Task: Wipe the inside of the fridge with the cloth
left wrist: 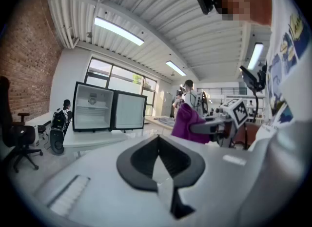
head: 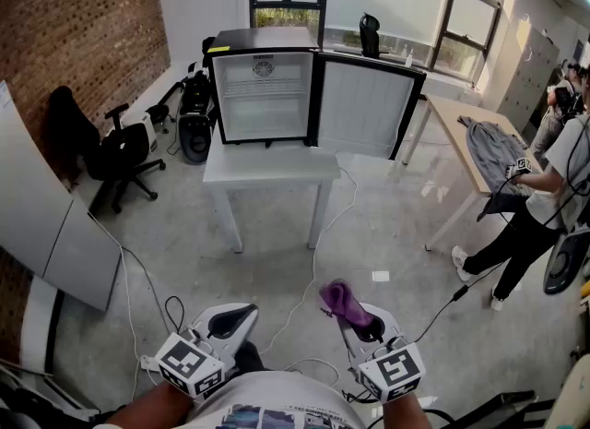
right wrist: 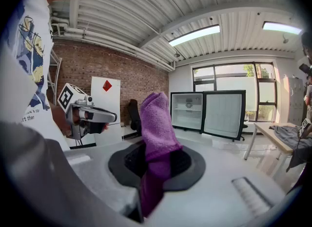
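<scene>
right gripper point(head: 355, 318) clenched on purple cloth point(head: 343, 303), well short of open fridge point(head: 265, 95); left gripper point(head: 230, 323) clenched, empty.

White table point(head: 267, 167) carrying open fridge point(head: 265, 95); wooden table point(head: 456, 129) under grey garment point(head: 493, 146); floor point(head: 387, 224) with office chair point(head: 124, 155).

The head view looks forward and steeply down: fridge point(head: 263, 95) on its table point(head: 267, 167) far off at 12 o'clock, left gripper point(head: 241, 312) and right gripper point(head: 346, 312) close at 7 and 5. The left gripper view tilts toward the ceiling, with the fridge point(left wrist: 92, 108) at 9 and the right gripper point(left wrist: 197, 127) near at 3. The right gripper view looks past the cloth point(right wrist: 158, 123), with the fridge point(right wrist: 187, 111) at 3 and the left gripper point(right wrist: 109, 117) at 9.
</scene>
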A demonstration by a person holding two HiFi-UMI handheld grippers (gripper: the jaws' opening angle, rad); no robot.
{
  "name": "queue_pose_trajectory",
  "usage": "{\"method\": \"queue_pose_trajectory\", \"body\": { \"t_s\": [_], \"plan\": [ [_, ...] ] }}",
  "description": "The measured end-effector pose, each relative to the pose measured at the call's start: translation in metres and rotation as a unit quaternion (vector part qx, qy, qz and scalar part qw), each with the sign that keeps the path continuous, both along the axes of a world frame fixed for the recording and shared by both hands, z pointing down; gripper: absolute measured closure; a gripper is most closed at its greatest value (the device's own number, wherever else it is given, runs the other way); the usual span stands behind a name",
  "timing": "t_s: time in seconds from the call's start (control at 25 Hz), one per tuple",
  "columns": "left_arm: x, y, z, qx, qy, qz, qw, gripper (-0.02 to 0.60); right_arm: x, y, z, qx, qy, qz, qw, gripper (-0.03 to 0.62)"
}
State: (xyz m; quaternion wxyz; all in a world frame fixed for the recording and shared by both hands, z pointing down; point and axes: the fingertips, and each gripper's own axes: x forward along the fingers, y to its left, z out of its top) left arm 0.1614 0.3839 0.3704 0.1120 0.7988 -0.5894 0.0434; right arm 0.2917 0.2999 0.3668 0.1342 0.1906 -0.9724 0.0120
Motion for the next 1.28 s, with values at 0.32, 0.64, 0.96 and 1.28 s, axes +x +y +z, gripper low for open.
{"method": "queue_pose_trajectory", "body": {
  "t_s": [0.32,0.64,0.96,1.28],
  "plan": [
    [-0.001,-0.011,-0.003,0.001,-0.002,0.001,1.0000,0.575,-0.007,-0.006,0.000,-0.002,0.000,-0.008,1.000,0.542],
    [-0.004,-0.010,-0.005,0.006,0.022,-0.005,0.9997,0.577,-0.015,-0.008,-0.002,-0.006,-0.008,-0.019,1.000,0.542],
    [-0.009,-0.014,0.000,-0.006,0.007,-0.017,0.9998,0.576,-0.021,-0.017,0.007,-0.028,-0.016,-0.024,0.999,0.542],
    [-0.061,-0.044,0.007,-0.017,0.019,-0.028,0.9993,0.576,-0.069,-0.052,0.015,-0.044,-0.004,-0.025,0.999,0.542]
  ]
}}
